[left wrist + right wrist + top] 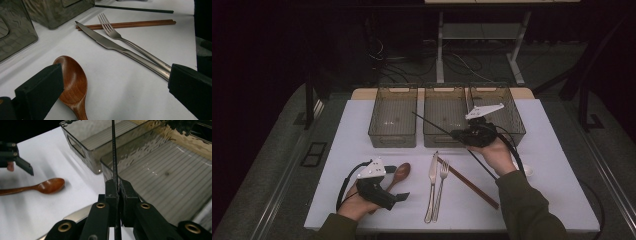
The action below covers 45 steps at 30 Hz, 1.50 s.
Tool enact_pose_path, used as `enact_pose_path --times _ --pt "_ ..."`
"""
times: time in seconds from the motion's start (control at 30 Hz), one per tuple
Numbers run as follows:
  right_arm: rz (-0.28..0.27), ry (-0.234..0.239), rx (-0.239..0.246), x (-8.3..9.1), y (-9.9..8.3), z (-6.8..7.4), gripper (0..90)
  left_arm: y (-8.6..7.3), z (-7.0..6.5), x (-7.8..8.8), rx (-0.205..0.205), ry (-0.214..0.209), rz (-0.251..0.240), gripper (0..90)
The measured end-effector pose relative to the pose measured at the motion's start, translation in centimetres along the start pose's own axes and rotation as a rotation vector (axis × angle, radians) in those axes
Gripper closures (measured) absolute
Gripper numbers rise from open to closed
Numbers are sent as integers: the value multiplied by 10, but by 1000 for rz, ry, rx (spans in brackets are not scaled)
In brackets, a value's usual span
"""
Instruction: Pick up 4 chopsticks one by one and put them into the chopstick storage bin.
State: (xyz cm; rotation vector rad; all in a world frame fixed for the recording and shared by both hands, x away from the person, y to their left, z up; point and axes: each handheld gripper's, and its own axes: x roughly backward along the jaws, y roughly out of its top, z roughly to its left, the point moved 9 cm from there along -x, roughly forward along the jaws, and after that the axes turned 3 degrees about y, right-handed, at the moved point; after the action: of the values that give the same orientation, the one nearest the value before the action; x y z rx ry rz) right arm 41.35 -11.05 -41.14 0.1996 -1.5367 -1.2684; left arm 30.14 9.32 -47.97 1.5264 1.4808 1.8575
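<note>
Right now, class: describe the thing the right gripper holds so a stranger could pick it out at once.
Start at the white table and its row of three bins. Above the middle bin's front edge, the right gripper is shut on a black stick. Unlike the brown chopsticks lying flat on the table, it is thin, dark and lifted.

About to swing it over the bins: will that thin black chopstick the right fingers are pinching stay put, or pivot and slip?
The black chopstick looks straight and stiff, so it probably won't droop. Pinched near one end by the right gripper, it may pivot. Its thin, smooth shaft could slip and would likely roll if dropped.
</note>
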Motion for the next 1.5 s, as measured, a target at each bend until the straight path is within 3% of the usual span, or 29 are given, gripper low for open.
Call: enact_pose_path --times 0.47,1.03,1.5 --pt "-15 -21 -29 -21 35 -3 860 0 -2 -1 0 -8 0 0" --pt "51 -51 -27 -72 66 3 860 0 -2 0 -12 -11 0 0" --pt "92 -95 -43 -109 82 -5 860 0 -2 0 -18 -10 -3 0"
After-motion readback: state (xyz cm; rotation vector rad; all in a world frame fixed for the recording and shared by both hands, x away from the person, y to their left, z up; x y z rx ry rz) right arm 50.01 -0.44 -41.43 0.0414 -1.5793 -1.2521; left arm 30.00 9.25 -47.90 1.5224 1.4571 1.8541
